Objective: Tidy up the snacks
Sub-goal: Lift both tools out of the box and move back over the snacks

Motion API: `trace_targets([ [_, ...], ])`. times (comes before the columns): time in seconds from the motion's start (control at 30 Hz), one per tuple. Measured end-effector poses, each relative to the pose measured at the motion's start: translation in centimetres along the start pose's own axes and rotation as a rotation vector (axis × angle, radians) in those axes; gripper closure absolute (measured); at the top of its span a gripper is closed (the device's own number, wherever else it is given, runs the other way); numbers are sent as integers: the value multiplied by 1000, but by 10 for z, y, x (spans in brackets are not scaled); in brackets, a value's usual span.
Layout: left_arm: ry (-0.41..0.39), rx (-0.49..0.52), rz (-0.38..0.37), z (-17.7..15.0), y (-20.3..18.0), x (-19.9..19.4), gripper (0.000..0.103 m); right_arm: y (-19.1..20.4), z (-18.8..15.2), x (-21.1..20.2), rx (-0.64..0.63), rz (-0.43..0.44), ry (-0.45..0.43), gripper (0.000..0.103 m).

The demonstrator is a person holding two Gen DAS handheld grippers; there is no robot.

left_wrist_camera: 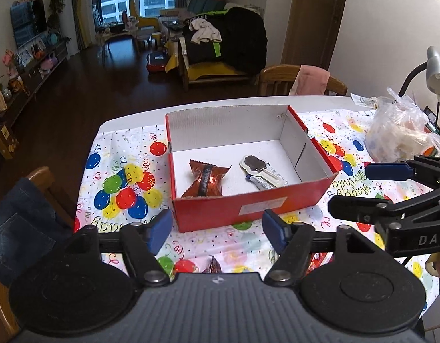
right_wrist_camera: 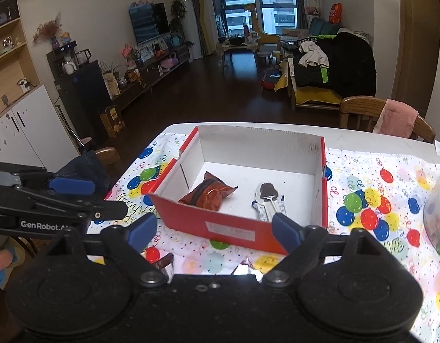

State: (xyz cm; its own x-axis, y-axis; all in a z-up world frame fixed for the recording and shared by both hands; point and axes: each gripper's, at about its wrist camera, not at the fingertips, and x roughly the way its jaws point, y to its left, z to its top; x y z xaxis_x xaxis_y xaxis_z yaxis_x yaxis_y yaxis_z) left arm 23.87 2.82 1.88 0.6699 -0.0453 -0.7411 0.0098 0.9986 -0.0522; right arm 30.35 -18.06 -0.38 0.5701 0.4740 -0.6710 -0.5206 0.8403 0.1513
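Dark wood floor (right_wrist_camera: 220,94), big window (right_wrist_camera: 254,3), cluttered sofa (left_wrist_camera: 220,43).

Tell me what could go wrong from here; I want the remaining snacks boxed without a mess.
1. The leftover wrappers lie close under both grippers, half hidden in each view, so a grab could miss or crush them.
2. The left gripper and right gripper hang side by side before the box; reaching together, they might collide.
3. The box's near wall stands between them and the inside; a low carry could shove it.
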Motion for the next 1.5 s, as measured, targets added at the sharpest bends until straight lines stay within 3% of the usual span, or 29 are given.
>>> trace_targets([
  [0.13, -3, -8, 0, -16, 3, -7, 30, 3, -16, -7, -10, -17, -30, 2],
  [0.5, -6, -27, -6, -59, 8, -18, 20, 2, -64, -6, 51, -57, 5, 0],
  [0.9, 152, -46, -26, -126, 7, 10, 20, -12, -134, 11, 152, -101, 152, 0],
  [1.2, 302, -45, -37, -169, 1, 39, 20, 17, -160, 22, 57, -40, 248, 0],
  [1.5, 334, 41, -4, -188, -14, 51, 20, 48, -173, 36, -89, 21, 320, 4],
])
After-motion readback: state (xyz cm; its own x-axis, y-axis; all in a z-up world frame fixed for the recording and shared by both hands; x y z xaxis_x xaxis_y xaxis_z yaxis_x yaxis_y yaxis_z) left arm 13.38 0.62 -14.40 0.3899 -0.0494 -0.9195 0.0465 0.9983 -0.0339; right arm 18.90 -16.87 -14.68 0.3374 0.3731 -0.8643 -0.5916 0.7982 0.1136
